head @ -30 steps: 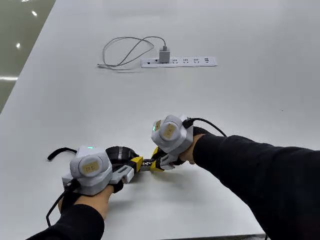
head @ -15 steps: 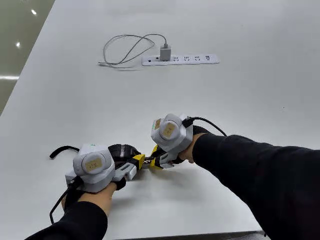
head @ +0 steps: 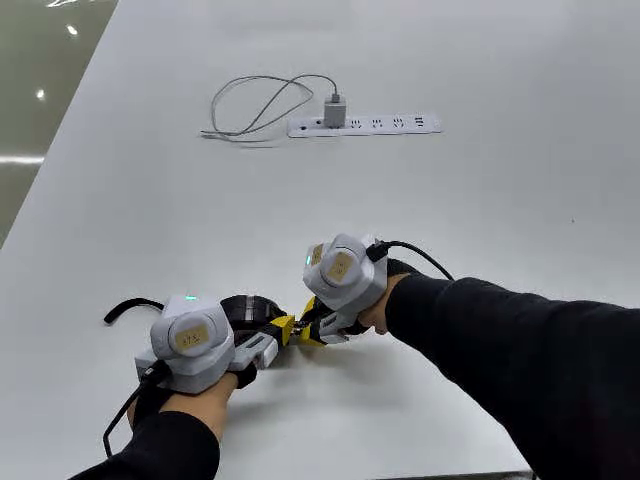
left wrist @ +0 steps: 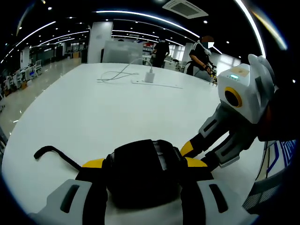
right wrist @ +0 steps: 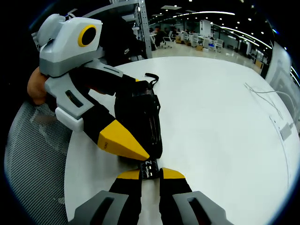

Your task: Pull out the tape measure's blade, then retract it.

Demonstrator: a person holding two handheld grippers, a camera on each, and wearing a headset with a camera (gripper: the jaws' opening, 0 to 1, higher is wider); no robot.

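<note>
The black tape measure (head: 247, 308) lies near the table's front edge, its black strap (head: 130, 306) trailing to the left. My left gripper (head: 264, 320) is shut on the case; in the left gripper view the case (left wrist: 145, 173) sits between the yellow-tipped jaws. My right gripper (head: 306, 332) meets it from the right. In the right gripper view the blade's end (right wrist: 149, 166) is pinched between the two yellow tips of the right gripper (right wrist: 151, 175), right at the mouth of the case (right wrist: 140, 119). Hardly any blade is out.
A white power strip (head: 362, 125) with a plugged-in charger (head: 334, 108) and a looped cable (head: 255, 100) lies far back on the white table (head: 480, 200). The table's left edge drops to a green floor (head: 30, 110). People (left wrist: 201, 51) stand beyond the table.
The two grippers stand a touch closer together, with less blade showing between them. The head view has shifted slightly.
</note>
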